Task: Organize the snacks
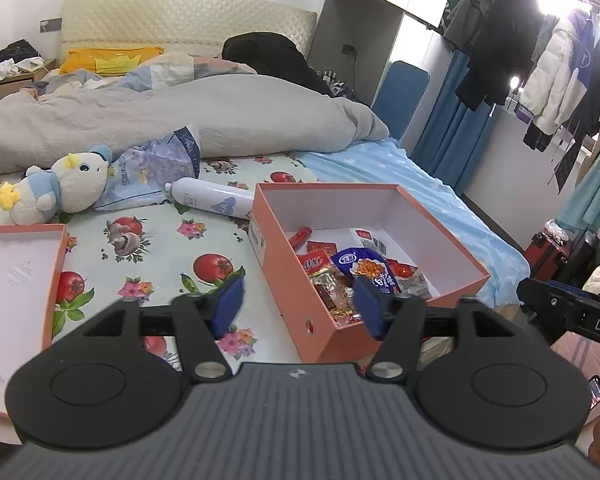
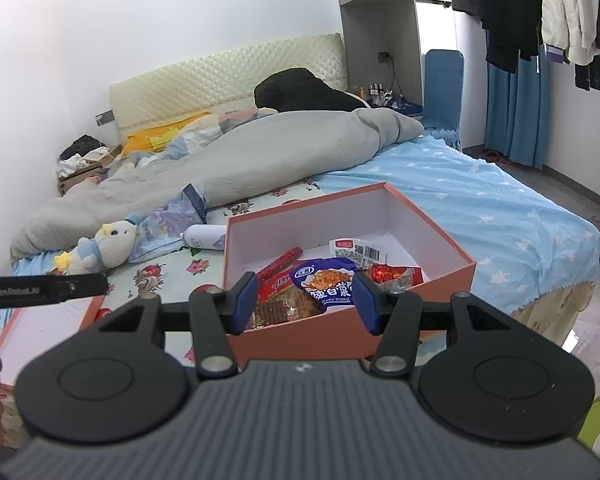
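Observation:
An orange box (image 1: 284, 280) with a white inside stands open on the bed. In it lie a blue noodle packet (image 1: 364, 264), a red sausage stick (image 1: 300, 237) and several red and clear snack packs. My left gripper (image 1: 300, 306) hovers open over the box's near left wall, with one pad outside the wall and one over the snacks. In the right wrist view the box (image 2: 300, 340) sits just ahead. My right gripper (image 2: 305, 304) is open above its near wall, and the blue packet (image 2: 324, 284) lies in the box beyond the pads. Neither gripper holds anything.
The box lid (image 1: 16, 280) lies upturned on the floral sheet to the left. A plush toy (image 1: 60, 190), a white bottle (image 1: 212, 200) and a blue plastic bag (image 1: 156, 168) lie behind, below a grey duvet (image 1: 180, 120). Hanging clothes (image 1: 540, 60) and a red suitcase (image 1: 548, 252) stand to the right.

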Available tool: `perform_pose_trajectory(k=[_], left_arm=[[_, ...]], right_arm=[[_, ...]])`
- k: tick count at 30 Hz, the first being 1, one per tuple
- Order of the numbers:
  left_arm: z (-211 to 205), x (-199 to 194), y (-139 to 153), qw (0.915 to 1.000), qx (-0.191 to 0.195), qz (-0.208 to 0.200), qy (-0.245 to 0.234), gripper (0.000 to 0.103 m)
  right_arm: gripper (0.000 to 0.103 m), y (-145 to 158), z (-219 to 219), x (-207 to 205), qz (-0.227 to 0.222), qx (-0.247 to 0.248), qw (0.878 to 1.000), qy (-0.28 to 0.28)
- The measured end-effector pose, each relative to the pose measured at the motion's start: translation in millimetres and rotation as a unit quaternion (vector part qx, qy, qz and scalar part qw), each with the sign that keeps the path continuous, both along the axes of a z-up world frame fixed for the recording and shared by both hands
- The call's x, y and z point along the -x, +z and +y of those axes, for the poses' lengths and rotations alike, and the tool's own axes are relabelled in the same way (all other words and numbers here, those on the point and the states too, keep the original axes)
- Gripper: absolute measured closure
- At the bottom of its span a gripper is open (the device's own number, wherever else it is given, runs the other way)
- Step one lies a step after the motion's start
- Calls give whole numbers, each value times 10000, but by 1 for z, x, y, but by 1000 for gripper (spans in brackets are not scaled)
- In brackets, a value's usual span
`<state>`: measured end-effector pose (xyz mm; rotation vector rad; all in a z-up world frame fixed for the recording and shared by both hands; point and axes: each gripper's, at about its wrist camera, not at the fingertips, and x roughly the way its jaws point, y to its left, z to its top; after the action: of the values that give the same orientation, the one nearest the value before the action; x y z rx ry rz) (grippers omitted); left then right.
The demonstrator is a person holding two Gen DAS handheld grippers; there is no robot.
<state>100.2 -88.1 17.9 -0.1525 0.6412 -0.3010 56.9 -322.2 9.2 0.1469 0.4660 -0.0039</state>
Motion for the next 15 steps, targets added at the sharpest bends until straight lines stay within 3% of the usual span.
perform_pose_trajectory(k=[3,5,7,8,10,15], left_arm=[[1,0,3,10000,-66,-30,58,11],[1,2,5,9999,-115,-83,69,7],[2,3,6,9997,-175,-90,126,4],[3,4,7,9997,-188,-94,144,3],[5,5,9,9995,-213,-116,190,2],[6,11,17,9988,-304,-198,330,1]], right_arm=[[49,-2,1,-1,5,15,10000,11],[48,-3,1,-1,15,31,10000,-33],[37,-4,2,-2,25,22,10000,-9],[19,-4,2,-2,13,40,10000,-1],[0,-3,5,-1,-57,167,9998,-3],[0,0,6,-1,-103,225,9997,-62]])
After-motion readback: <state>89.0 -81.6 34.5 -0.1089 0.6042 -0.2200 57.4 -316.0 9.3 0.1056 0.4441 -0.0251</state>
